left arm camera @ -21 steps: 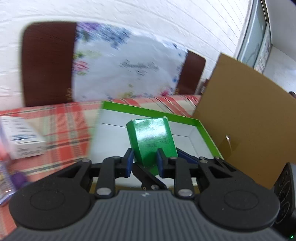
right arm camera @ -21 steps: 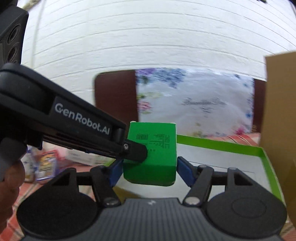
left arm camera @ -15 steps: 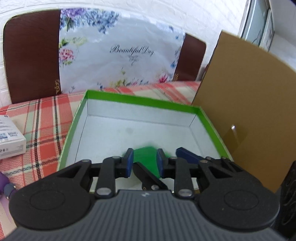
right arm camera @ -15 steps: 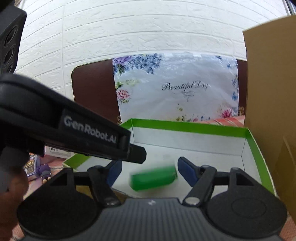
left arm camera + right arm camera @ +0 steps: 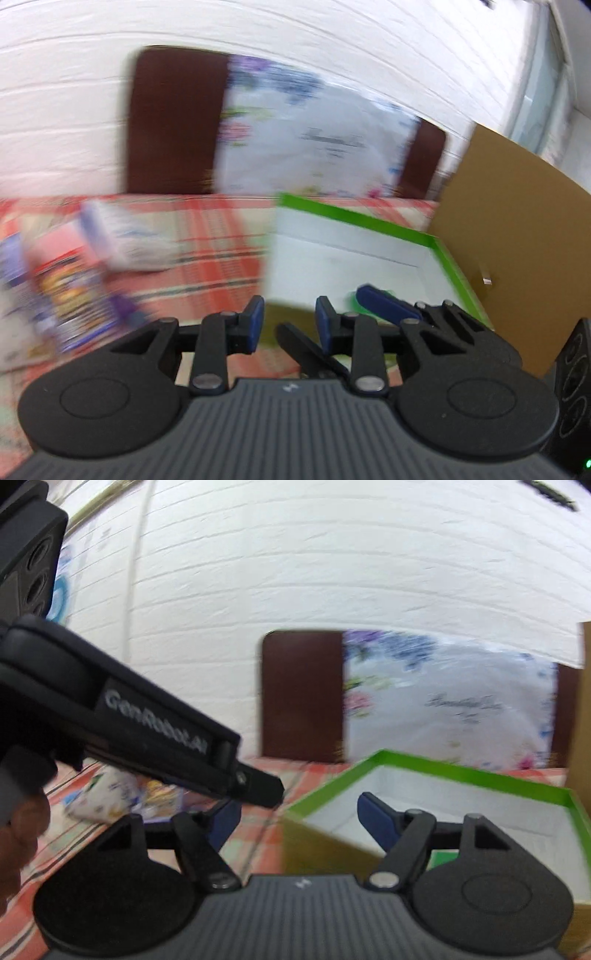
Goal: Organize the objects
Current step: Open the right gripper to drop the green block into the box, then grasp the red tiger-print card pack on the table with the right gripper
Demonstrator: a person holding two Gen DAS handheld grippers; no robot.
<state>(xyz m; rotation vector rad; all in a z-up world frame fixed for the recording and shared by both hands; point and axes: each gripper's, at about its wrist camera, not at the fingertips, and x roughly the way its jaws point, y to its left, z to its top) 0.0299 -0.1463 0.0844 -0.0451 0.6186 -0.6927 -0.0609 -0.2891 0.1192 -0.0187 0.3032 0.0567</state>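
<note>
Both views are smeared with motion blur. At the far left of the right wrist view, part of the person's hand point(image 5: 14, 853) grips the handle of the left gripper point(image 5: 289, 325), whose black body reaches diagonally in above the checked tablecloth point(image 5: 255, 834). Its two blue pads stand a small gap apart with nothing between them, poised over the near left corner of the green-rimmed box point(image 5: 373, 218). Loose packets point(image 5: 74, 295) lie on the cloth to its left. The right gripper point(image 5: 295, 819) is level, fingers spread wide and empty. The small green box point(image 5: 443, 858) lies inside the green-rimmed box, low behind the right finger.
</note>
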